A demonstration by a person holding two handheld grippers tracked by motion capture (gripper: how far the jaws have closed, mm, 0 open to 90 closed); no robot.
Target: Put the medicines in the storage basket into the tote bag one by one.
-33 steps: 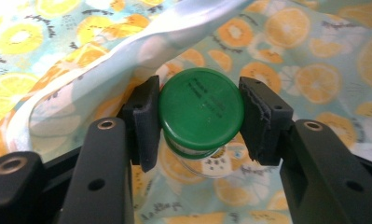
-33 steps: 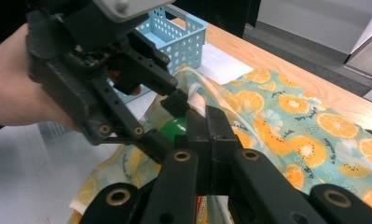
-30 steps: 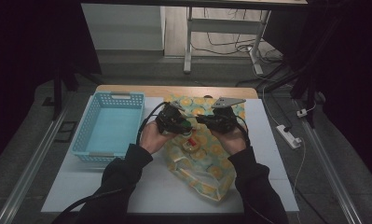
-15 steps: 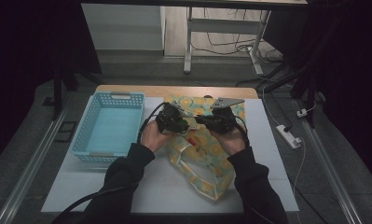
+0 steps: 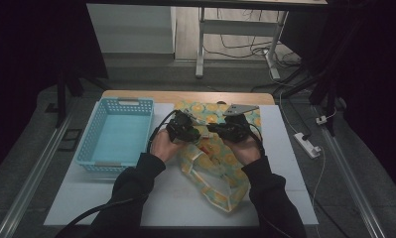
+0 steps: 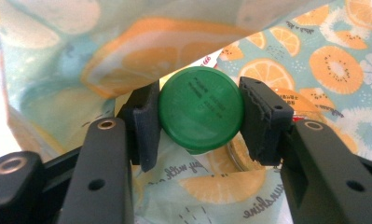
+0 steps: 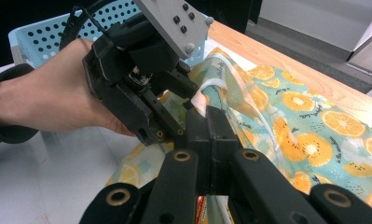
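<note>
Jar, green lid (image 6: 201, 108): clamped across by left gripper (image 6: 200, 114), lid facing its camera. Right gripper (image 7: 210, 122) pinches fruit-print bag (image 5: 220, 173) edge (bag runs toward table's near edge).

One fruit-print bag (image 5: 220, 171), one green-lidded jar (image 6: 201, 109) (inside it), one blue basket (image 5: 117, 135), two hand-held grippers.

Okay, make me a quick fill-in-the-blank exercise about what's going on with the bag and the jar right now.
1. The left tool is clamped on a jar lid coloured ____.
2. The right tool is shut on the edge of the fruit-print ____.
3. On the table, left of the bag, stands a light blue ____.

Missing words: green; bag; basket
</note>
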